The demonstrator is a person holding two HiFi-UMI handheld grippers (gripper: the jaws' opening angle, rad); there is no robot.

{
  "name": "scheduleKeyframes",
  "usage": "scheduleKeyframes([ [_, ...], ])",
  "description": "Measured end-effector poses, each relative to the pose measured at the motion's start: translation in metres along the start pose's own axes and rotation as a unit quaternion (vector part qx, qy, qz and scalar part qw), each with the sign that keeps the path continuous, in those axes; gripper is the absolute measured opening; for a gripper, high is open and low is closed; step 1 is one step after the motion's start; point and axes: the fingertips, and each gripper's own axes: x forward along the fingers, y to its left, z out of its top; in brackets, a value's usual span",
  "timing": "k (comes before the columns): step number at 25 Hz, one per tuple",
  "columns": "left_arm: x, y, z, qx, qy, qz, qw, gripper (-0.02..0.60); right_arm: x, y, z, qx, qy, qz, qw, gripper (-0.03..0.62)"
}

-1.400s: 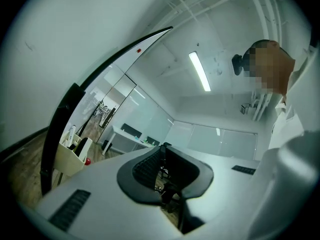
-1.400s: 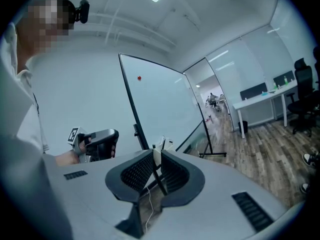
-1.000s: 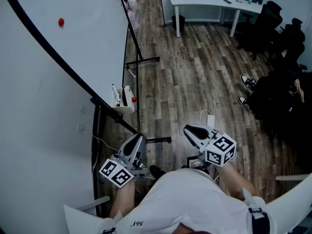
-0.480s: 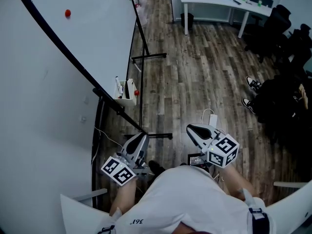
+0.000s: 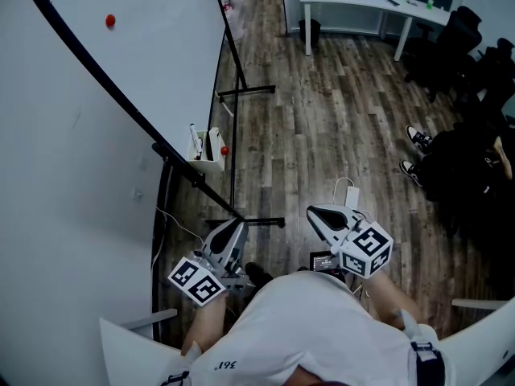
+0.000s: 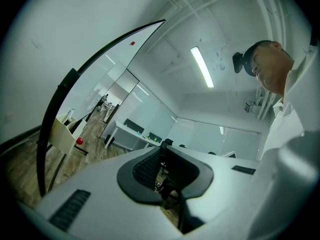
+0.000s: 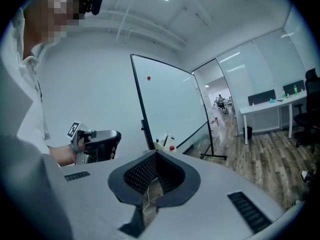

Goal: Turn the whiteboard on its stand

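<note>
2 grippers, each with jaws pressed together and nothing between them. In the head view the left gripper (image 5: pixel 232 226) points toward 1 o'clock. Its tip lies just beside the lower end of the black edge of the whiteboard (image 5: pixel 153 47); contact cannot be judged. The right gripper (image 5: pixel 315 214) sits at 3 o'clock of the left, apart from the board. The whiteboard extends toward 11 o'clock on its stand (image 5: pixel 244 92), with a pen tray (image 5: pixel 209 153) on its lower edge and 1 red magnet (image 5: pixel 110 21).
</note>
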Motion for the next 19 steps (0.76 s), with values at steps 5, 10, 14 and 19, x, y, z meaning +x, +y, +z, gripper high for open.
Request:
scheduleKeyframes([
  [5, 0.0010, 0.0004, -0.0005, 0.001, 0.002, 0.000, 1.0000, 0.038, 0.0007, -0.0026, -0.0012, -0.007, 0.003, -0.006, 1.000, 0.026],
  [10, 0.0028, 0.0003, -0.0034, 0.000, 0.005, -0.002, 1.0000, 0.038, 0.0011, -0.0051, -0.0043, -0.011, 0.008, -0.010, 1.000, 0.026],
  [14, 0.0050, -0.0017, -0.0048, 0.000, 0.008, -0.005, 1.0000, 0.038, -0.0003, -0.0056, -0.0047, -0.015, 0.009, -0.012, 1.000, 0.026],
  [19, 0.0087, -0.0048, -0.0052, 0.000, 0.010, -0.007, 0.9999, 0.038, -0.0035, -0.0084, -0.0041, -0.015, 0.009, -0.015, 1.000, 0.026],
])
